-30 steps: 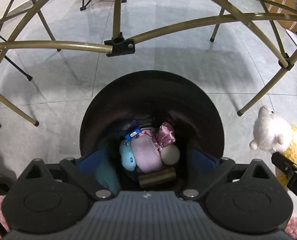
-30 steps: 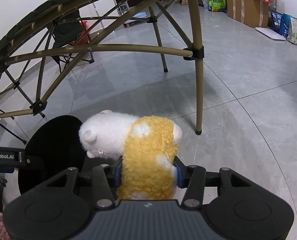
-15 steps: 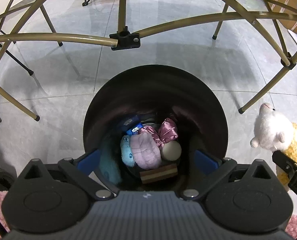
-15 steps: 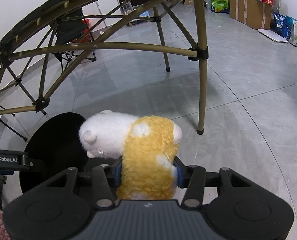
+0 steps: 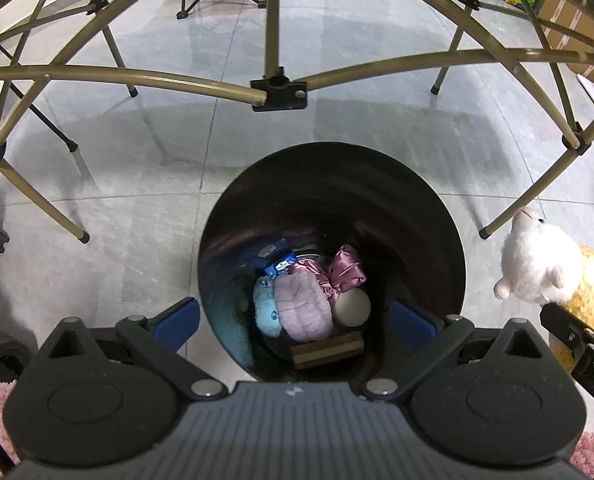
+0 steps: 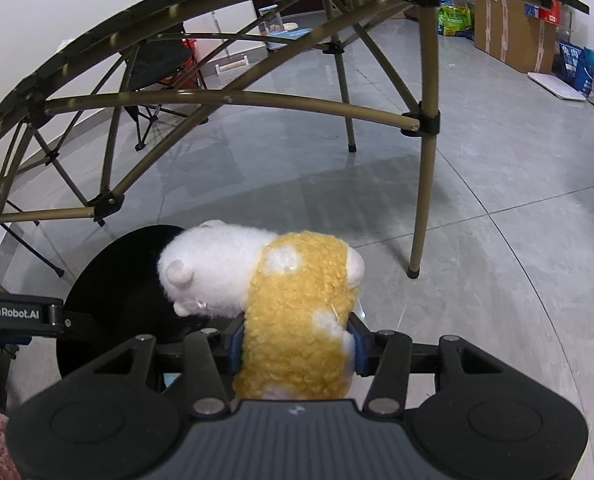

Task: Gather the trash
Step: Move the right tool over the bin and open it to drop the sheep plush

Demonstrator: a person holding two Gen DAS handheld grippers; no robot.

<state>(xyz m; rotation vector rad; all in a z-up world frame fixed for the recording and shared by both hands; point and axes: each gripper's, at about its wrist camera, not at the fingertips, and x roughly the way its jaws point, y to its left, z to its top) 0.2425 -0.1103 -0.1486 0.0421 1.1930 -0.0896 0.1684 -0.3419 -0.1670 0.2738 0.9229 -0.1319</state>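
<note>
The right gripper (image 6: 297, 344) is clamped on a plush sheep (image 6: 293, 320), its blue fingers (image 6: 237, 346) pressed into the yellow woolly body at both sides; the toy's underside is hidden behind the gripper housing. The white head points to 9 o'clock, over the edge of the black bin (image 6: 113, 280), most of which is covered by the toy and the other gripper's arm.

In the left wrist view, the left gripper (image 5: 293, 320) is spread wide and holds nothing, one blue finger (image 5: 177, 320) outside the bin's (image 5: 329, 184) wall at 8 o'clock and the other at 4 o'clock against its dark inner side. The bin's near rim is cut off by the housing. At the bottom lie a pink padded toy (image 5: 303, 306), a light-blue plush (image 5: 265, 312) half under it, a shiny pink wrapper (image 5: 343, 272), a pale ball (image 5: 353, 308), a striped block (image 5: 327, 352) and a blue packet (image 5: 279, 268) whose print is too small to read. The sheep (image 5: 545, 272) shows at 3 o'clock, outside the bin, partly cut off by the frame edge.
</note>
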